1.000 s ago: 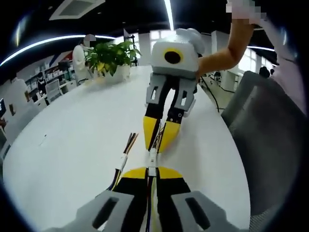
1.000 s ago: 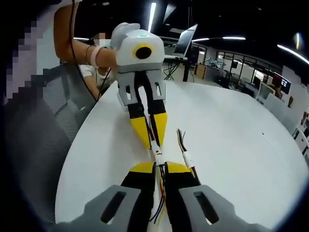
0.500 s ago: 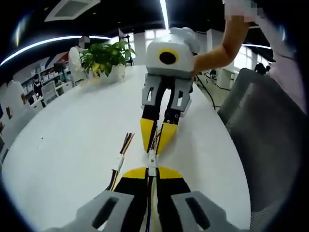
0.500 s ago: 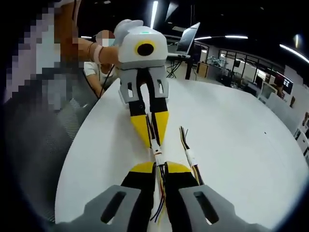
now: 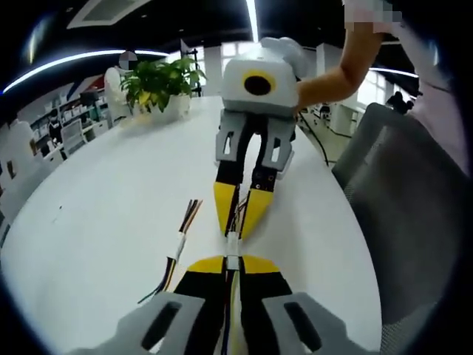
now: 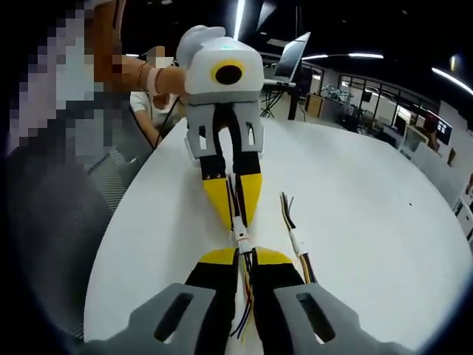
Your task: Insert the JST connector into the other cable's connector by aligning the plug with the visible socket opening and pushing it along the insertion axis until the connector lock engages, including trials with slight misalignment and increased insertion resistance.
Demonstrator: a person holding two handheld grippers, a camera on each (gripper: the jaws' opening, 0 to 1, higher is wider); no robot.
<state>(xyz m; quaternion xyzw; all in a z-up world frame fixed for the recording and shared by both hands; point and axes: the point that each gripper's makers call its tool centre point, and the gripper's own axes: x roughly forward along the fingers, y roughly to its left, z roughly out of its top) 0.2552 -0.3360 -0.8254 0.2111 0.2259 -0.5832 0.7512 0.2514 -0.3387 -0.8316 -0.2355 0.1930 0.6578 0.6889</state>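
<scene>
Both grippers meet tip to tip low over the white table. In the left gripper view my left gripper is shut on a bundle of thin coloured wires. The white JST connector sticks out just past its yellow tips. My right gripper comes in from the top, shut on the other cable, its tips at the connector. In the right gripper view my right gripper holds its wires, and the white connector bridges to the left gripper. Whether the two halves are fully seated is too small to tell.
A spare cable with a white connector lies loose on the table beside the grippers, and is also seen as the spare cable. A potted plant stands at the far end. A grey chair borders the table edge. A laptop sits behind.
Both views have shifted a little with the hands. The grippers stay tip to tip, shut on their cables, with the connector between them. The spare cable lies where it was.
</scene>
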